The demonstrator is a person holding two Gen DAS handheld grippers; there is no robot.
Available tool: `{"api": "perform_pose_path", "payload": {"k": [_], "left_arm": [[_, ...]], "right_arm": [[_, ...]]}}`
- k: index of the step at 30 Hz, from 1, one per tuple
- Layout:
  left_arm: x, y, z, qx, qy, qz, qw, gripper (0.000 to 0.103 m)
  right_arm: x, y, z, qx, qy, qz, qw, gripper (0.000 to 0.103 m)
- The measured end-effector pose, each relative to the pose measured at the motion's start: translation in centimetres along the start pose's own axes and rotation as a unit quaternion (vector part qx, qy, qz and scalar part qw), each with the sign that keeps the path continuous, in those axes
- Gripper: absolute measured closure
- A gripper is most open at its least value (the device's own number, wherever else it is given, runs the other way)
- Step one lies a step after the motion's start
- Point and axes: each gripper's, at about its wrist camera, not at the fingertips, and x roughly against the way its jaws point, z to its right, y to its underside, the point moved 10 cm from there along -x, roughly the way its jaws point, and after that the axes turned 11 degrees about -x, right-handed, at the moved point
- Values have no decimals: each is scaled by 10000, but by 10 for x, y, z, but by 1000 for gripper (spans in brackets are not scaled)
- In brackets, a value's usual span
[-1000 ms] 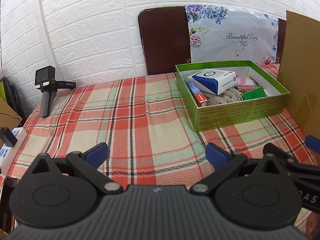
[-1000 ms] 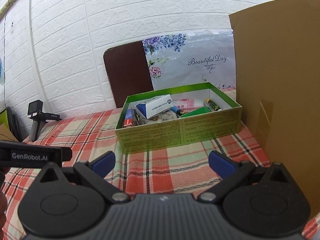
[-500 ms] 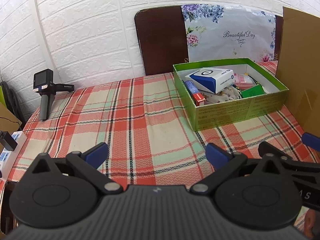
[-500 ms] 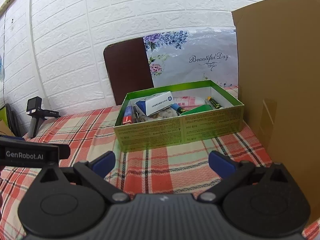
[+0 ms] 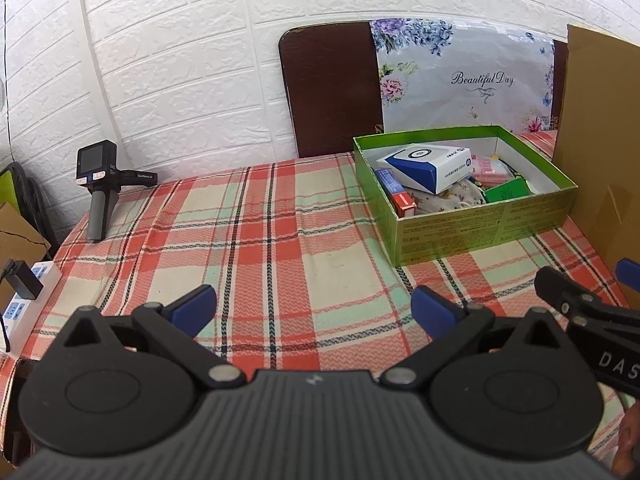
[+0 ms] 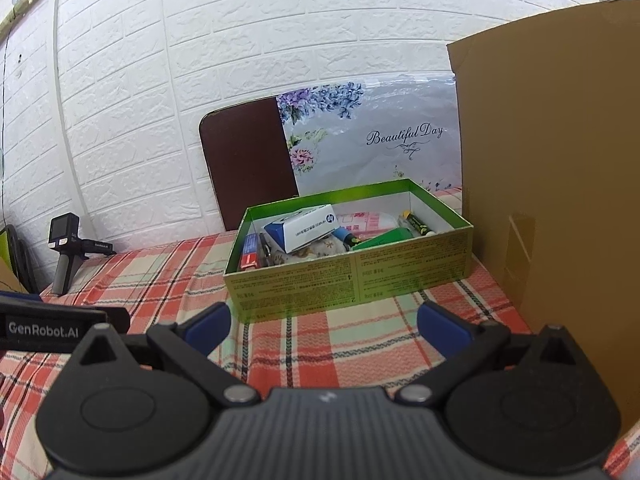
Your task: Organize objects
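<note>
Across the lower half of both views, a table under a red, green and cream plaid cloth (image 5: 280, 248), backed by a white brick-pattern wall (image 5: 192, 60). At upper centre, a dark brown board (image 5: 328, 92) and a floral "Beautiful Day" sheet (image 5: 468, 80); at right, a tall cardboard panel (image 6: 560, 200). At left, a small black camera on a handle (image 5: 98, 184). Right of centre on the cloth, an open green box (image 5: 480, 228) holding a blue-and-white carton (image 5: 428, 166), a red-tipped tube (image 5: 396, 194), pink packets and a green pack (image 5: 506, 192). In the foreground, left gripper (image 5: 314, 308) and right gripper (image 6: 324, 326), fingers spread wide, gripping nothing, short of the box.
</note>
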Motion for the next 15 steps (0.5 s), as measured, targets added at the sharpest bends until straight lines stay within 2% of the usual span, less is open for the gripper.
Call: {"api": "perform_pose_path", "payload": {"k": [15], "left_arm": [[15,1,-3,72,1,126,9999,0]], "right_arm": [[15,-2,-5,75,-31,147,9999,0]]}}
